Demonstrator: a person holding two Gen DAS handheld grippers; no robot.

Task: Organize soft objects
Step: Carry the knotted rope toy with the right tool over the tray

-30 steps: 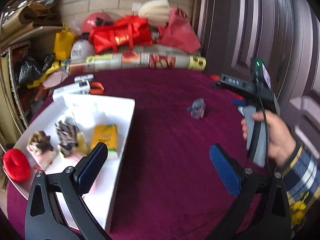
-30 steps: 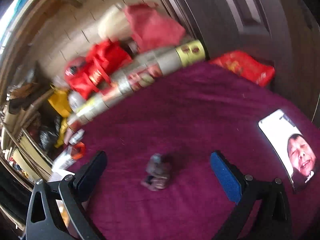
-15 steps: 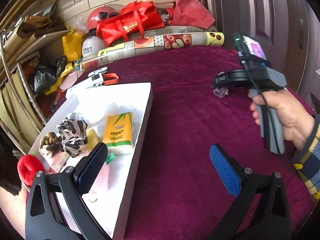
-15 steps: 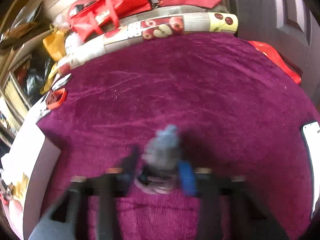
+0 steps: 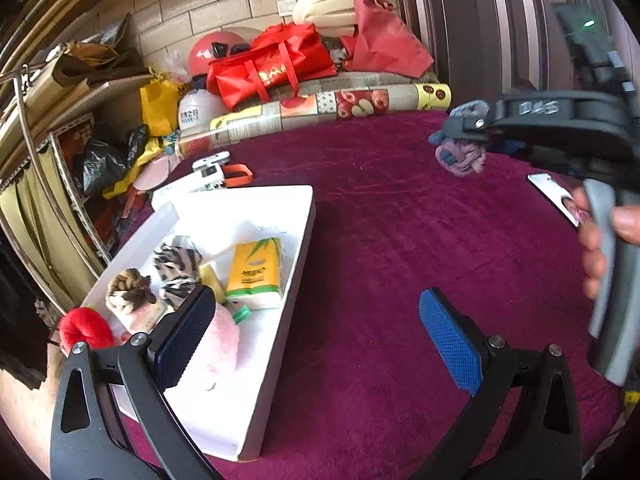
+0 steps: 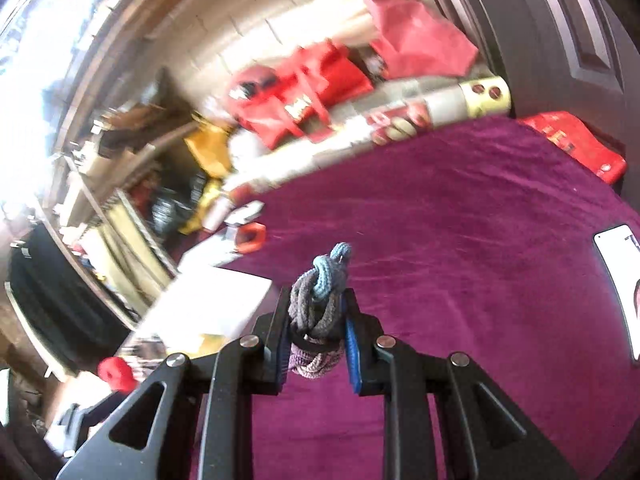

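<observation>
My right gripper (image 6: 316,320) is shut on a grey-blue and purple knotted rope toy (image 6: 318,308) and holds it in the air above the maroon tablecloth; the toy also shows in the left wrist view (image 5: 460,148), hanging from the right gripper (image 5: 464,132). My left gripper (image 5: 316,328) is open and empty, over the right edge of the white tray (image 5: 280,304). The tray holds a brown rope knot (image 5: 130,290), a zebra-striped scrunchie (image 5: 176,268), a yellow tissue pack (image 5: 256,272), a pink plush (image 5: 216,348) and a red plush (image 5: 86,328).
A phone (image 5: 560,198) lies face up at the table's right side. A white and orange tool (image 5: 218,172) lies behind the tray. A rolled mat (image 5: 320,110), red bags (image 5: 272,64) and shelves (image 5: 60,152) line the back and left.
My right gripper closed on the rope toy and lifted it off the tablecloth, turning left toward the tray. My left gripper stayed open and shifted a little nearer the tray.
</observation>
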